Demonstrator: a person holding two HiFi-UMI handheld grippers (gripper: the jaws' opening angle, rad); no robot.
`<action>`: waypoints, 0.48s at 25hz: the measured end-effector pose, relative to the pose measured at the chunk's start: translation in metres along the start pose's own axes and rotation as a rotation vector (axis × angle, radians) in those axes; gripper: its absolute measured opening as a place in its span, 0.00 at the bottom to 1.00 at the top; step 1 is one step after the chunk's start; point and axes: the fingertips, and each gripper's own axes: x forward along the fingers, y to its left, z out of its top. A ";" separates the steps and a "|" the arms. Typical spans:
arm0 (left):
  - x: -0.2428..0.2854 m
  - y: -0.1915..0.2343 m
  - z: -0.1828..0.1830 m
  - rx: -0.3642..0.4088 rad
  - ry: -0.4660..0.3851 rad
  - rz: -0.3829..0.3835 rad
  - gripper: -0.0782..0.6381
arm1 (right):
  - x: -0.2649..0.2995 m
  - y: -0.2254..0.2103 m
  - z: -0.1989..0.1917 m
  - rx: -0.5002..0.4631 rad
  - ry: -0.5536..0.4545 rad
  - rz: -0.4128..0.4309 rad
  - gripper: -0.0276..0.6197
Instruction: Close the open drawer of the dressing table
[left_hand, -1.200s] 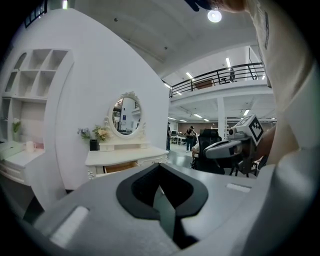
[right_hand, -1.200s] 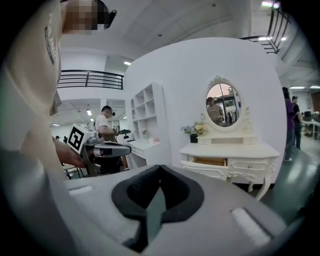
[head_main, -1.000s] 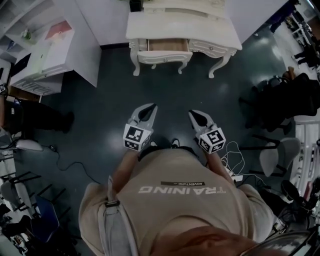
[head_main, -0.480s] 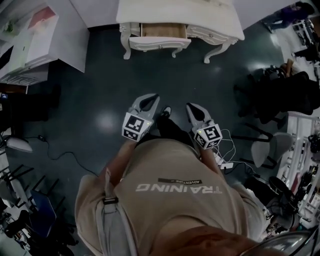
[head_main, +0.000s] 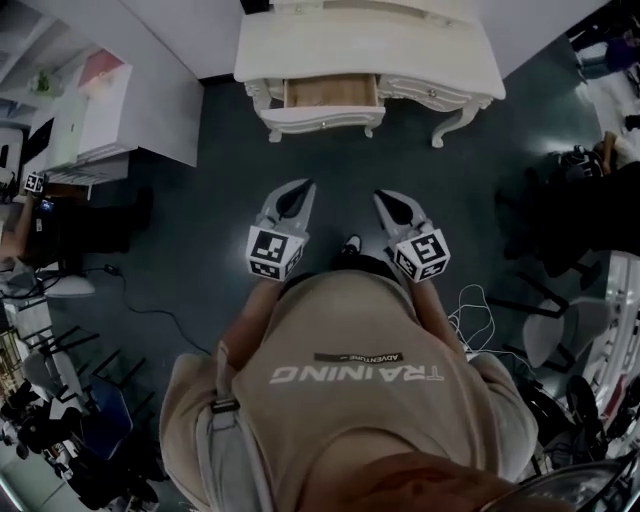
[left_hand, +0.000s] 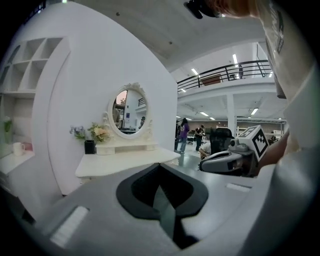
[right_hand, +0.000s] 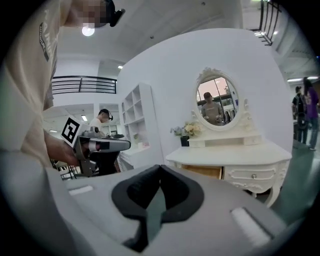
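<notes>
Leftward, a white shelf unit (head_main: 95, 110) stands near the dressing table (head_main: 370, 45).

Cream dressing table (head_main: 370, 45), tan wood drawer (head_main: 331, 92), dark teal floor (head_main: 200, 230), grey left gripper (head_main: 300, 190) and right gripper (head_main: 386, 199) with black-and-white markers.

The left gripper (left_hand: 159, 169) has its 2 jaws closed tip to tip, with nothing between them. Beyond them stands the white dressing table (left_hand: 127, 162), with an oval mirror (left_hand: 127, 111) on top and flowers (left_hand: 99, 132) above a dark vase (left_hand: 89, 146) at its left end. White shelves (left_hand: 25, 65) rise at the far left. The right gripper (left_hand: 207, 166) hovers at the right, and its marker cube (left_hand: 260, 141) shows 1 black-and-white face.
</notes>
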 end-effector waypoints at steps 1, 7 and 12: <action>0.012 0.005 0.005 -0.002 -0.002 0.018 0.10 | 0.008 -0.015 0.003 -0.004 -0.003 0.014 0.05; 0.056 0.025 0.002 -0.009 0.045 0.145 0.10 | 0.046 -0.066 0.000 0.006 0.017 0.119 0.05; 0.091 0.040 -0.003 -0.044 0.066 0.173 0.10 | 0.070 -0.099 -0.004 0.015 0.030 0.148 0.05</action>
